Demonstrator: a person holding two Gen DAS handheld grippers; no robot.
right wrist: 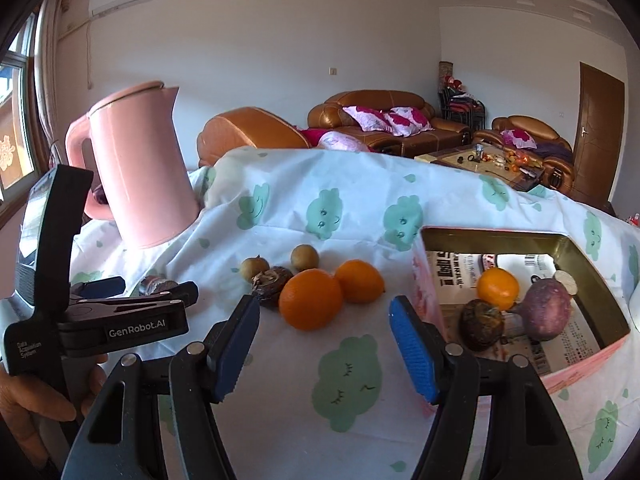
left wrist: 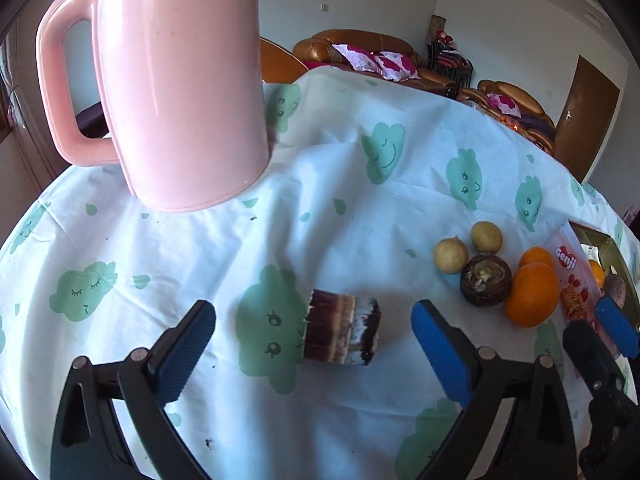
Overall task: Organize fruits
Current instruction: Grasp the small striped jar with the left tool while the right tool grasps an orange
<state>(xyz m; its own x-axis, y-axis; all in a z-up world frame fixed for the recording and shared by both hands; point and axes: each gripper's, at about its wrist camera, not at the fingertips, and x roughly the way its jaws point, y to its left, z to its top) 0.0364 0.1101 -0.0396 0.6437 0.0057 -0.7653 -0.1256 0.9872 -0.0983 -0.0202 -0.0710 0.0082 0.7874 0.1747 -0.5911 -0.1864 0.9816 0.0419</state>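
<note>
- The left hand-held gripper (left wrist: 314, 344) is standing wide open with nothing between its blue ribbed pads, and the layered brown-and-cream slice of cake (left wrist: 342, 330) is lying on its side in the gap, touching neither pad. If the jaws are closing here, they are likely squashing soft layers or smearing the cloud-printed white cloth (left wrist: 320, 200) covering the counter; cake is also no fruit, so picking it up is risking a mis-sort.
- The right hand-held gripper (right wrist: 324, 344) is gaping about half open and holding nothing, aimed at bare cloth just below the large round orange (right wrist: 310, 298). A grip that is landing off-centre on that smooth sphere is probably sending it rolling.
- Rolling fruit is a chain risk: at one o'clock from the large orange, the smaller orange (right wrist: 360, 282) is touching it, the dark brown rough-skinned round fruit (right wrist: 272, 284) is sitting at nine o'clock, and two small tan round fruits (right wrist: 304, 257) are lying at eleven.
- At three o'clock, the pink-walled rectangular box lined with newspaper (right wrist: 428, 292) is already holding an orange, a dark fruit and a purple one; a careless drop is bruising them or catching the near wall.
- The two grippers are working close together, so they are risking a collision.
- Farthest, at ten o'clock, the tall pink plastic kettle (right wrist: 144, 168) is standing on rumpled cloth; a tug on the fabric is threatening to tip it.
</note>
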